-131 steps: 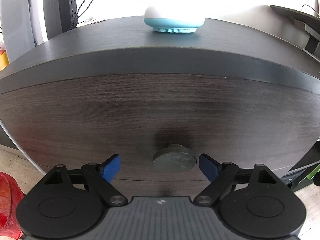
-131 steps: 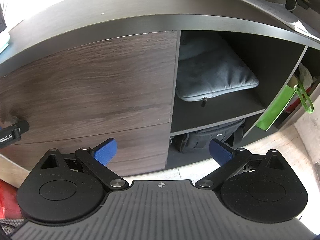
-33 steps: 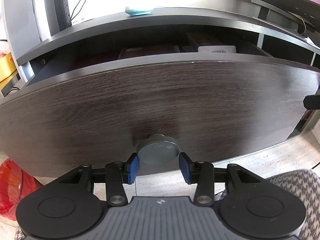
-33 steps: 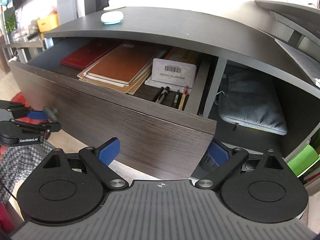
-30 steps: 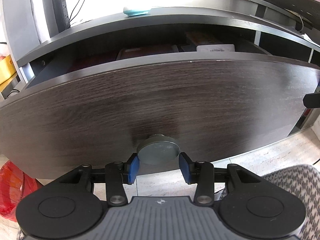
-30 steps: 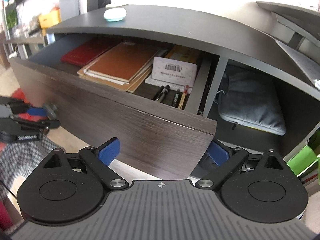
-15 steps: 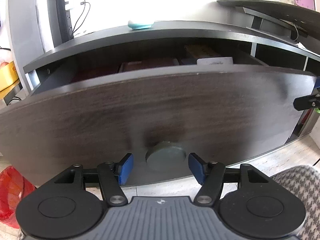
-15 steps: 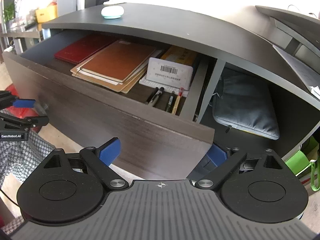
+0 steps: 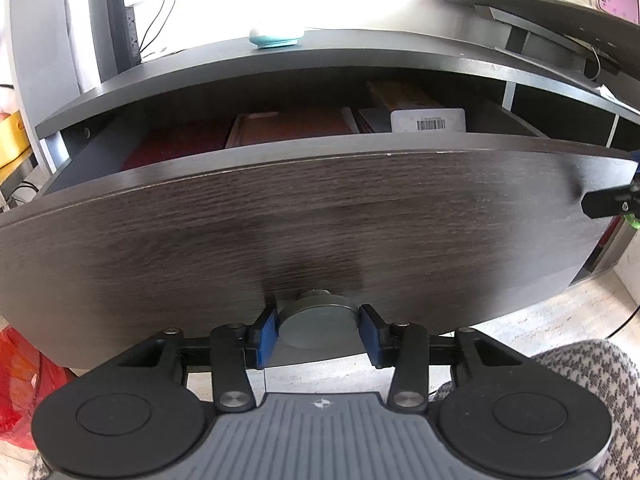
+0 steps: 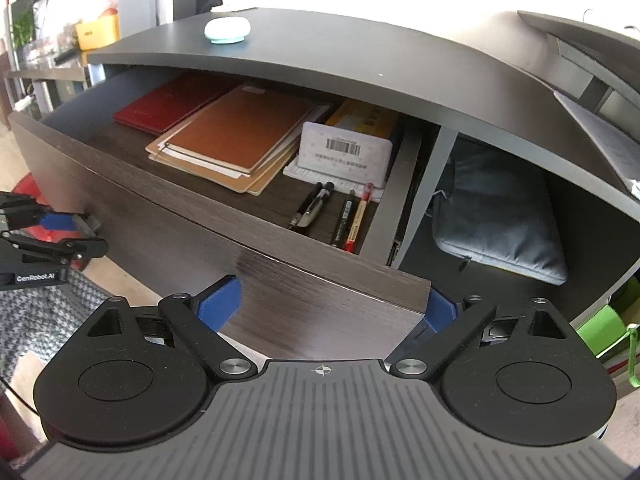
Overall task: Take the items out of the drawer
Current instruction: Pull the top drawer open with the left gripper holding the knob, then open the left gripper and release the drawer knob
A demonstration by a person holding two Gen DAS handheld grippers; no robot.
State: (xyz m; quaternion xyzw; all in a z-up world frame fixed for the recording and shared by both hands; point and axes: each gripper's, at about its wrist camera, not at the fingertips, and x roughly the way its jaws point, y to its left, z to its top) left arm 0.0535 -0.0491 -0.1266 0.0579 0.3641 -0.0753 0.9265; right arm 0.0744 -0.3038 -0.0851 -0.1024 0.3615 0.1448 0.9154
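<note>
The dark wood drawer (image 9: pixel 320 220) stands pulled out. My left gripper (image 9: pixel 318 330) is at its round metal knob (image 9: pixel 318 322), jaws closing tight with the blue pads (image 9: pixel 266 330) pressed on both sides. In the right wrist view the same gripper (image 10: pixel 76 232) shows at the left. Inside lie a red book (image 10: pixel 168 104), a brown notebook (image 10: pixel 240 132) on a paper stack, a white barcode card (image 10: pixel 346 152), a yellow box (image 10: pixel 364 120) and several pens (image 10: pixel 332 212). My right gripper (image 10: pixel 330 306) is open, its fingers either side of the drawer front's right corner, apart from it.
A white and teal round device (image 10: pixel 227 30) sits on the cabinet top. A grey padded sleeve (image 10: pixel 500 224) fills the open shelf right of the drawer, with a green item (image 10: pixel 608 328) beyond. A red bag (image 9: pixel 20 380) and houndstooth fabric (image 9: pixel 580 380) lie low by the floor.
The drawer, closed in the earliest frames, is pulled out. Half a second ago the left jaws stood apart from the knob; now they grip it again. The right gripper stays open.
</note>
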